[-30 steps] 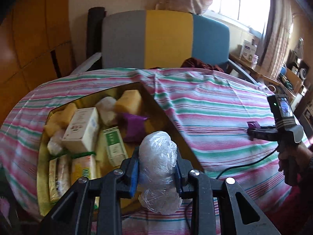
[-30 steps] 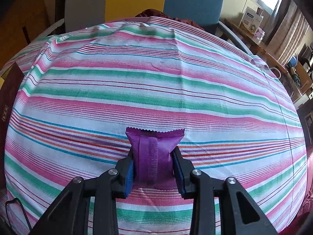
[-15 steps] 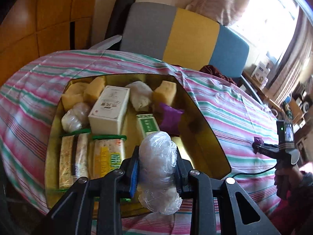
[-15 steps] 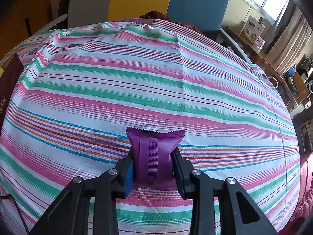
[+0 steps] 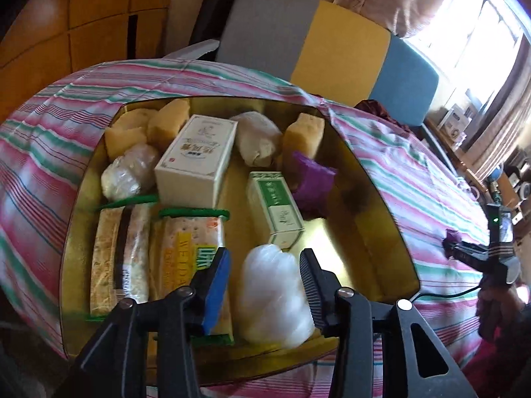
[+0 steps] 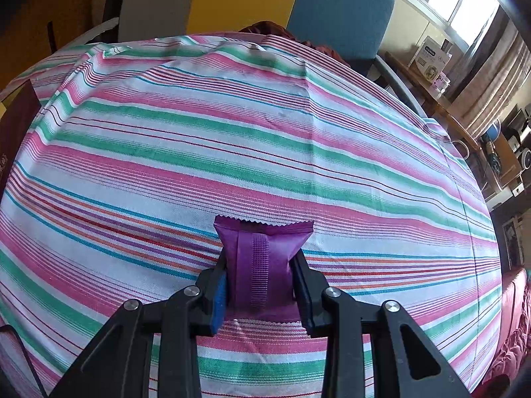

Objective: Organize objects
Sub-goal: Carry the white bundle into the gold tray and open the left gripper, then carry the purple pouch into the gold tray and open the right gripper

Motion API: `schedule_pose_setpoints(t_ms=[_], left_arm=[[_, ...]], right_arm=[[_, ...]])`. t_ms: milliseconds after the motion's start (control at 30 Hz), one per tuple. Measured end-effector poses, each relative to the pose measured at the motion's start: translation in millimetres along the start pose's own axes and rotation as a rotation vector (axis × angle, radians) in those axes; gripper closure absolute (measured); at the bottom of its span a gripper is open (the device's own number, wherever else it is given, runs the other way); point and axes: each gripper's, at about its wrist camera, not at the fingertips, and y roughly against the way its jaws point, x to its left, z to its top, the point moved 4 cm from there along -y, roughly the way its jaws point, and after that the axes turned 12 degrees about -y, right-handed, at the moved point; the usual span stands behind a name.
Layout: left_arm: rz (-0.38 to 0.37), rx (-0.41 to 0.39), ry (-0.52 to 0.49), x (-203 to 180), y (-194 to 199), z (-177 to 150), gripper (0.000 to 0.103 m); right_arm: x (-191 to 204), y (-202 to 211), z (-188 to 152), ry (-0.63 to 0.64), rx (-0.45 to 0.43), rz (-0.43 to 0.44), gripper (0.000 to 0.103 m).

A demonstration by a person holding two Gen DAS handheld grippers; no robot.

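A gold tin tray (image 5: 381, 199) on the striped tablecloth holds several wrapped snacks and boxes. My left gripper (image 5: 265, 275) hangs over its near end and its jaws are opening. The clear-wrapped white bun (image 5: 275, 298) lies between the pads, and a gap shows on each side of it. In the right wrist view my right gripper (image 6: 262, 285) is shut on a purple snack packet (image 6: 262, 255), held just above the cloth. The right gripper (image 5: 478, 255) also shows at the far right of the left wrist view.
In the tray lie a white box (image 5: 195, 159), a green-and-white box (image 5: 277, 212), cracker packs (image 5: 189, 258), yellow cakes (image 5: 305, 132) and another purple packet (image 5: 312, 182). A grey, yellow and blue chair (image 5: 325, 46) stands behind the table. A dark box corner (image 6: 16, 126) sits at the left.
My left gripper carried the bun over the tray and lower, then spread its jaws off it. The right gripper kept still with the purple packet.
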Motion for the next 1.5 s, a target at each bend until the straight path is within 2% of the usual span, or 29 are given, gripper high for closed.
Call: schedule_pose_setpoints(t_ms=[233,300,400,467,567,667,800,933,1067,1133,1267,1400,1500], left_arm=[[0.080,-0.022,-0.026,9,9,-5,0.057],[0.104,-0.036,-0.035,11,14,-3,0.053],[0.133,-0.062,-0.037,17,25,-1,0.048],[0.160,-0.077,-0.033,23,30,1,0.044],[0.177,-0.076,-0.013,32,35,0,0.043],[0.195,-0.074,0.005,39,41,-2,0.040],[0.233,-0.088,0.023,49,51,-5,0.030],[0.291,-0.115,0.017,56,61,-3,0.024],[0.319,-0.128,0.020,62,69,-3,0.015],[0.332,-0.133,0.022,65,72,-4,0.008],[0.350,-0.131,0.032,67,74,-6,0.000],[0.349,-0.129,0.035,64,76,-6,0.000],[0.362,-0.121,0.038,60,78,-9,0.000]], right_arm=[[2,0,2,0.005,-0.002,-0.020,0.070],[2,1,4,-0.012,0.016,-0.019,0.070],[8,14,6,-0.091,0.064,0.093,0.070],[28,37,4,-0.079,0.035,0.164,0.070],[78,79,-4,-0.017,-0.010,0.321,0.070],[137,118,-18,0.087,-0.055,0.441,0.070],[202,145,-38,0.203,-0.076,0.520,0.070],[248,149,-55,0.303,-0.080,0.515,0.070],[267,132,-66,0.331,-0.051,0.445,0.067],[268,128,-68,0.324,-0.048,0.445,0.064],[262,134,-68,0.294,-0.087,0.430,0.062],[251,149,-63,0.215,-0.140,0.441,0.062],[245,160,-59,0.148,-0.185,0.409,0.062]])
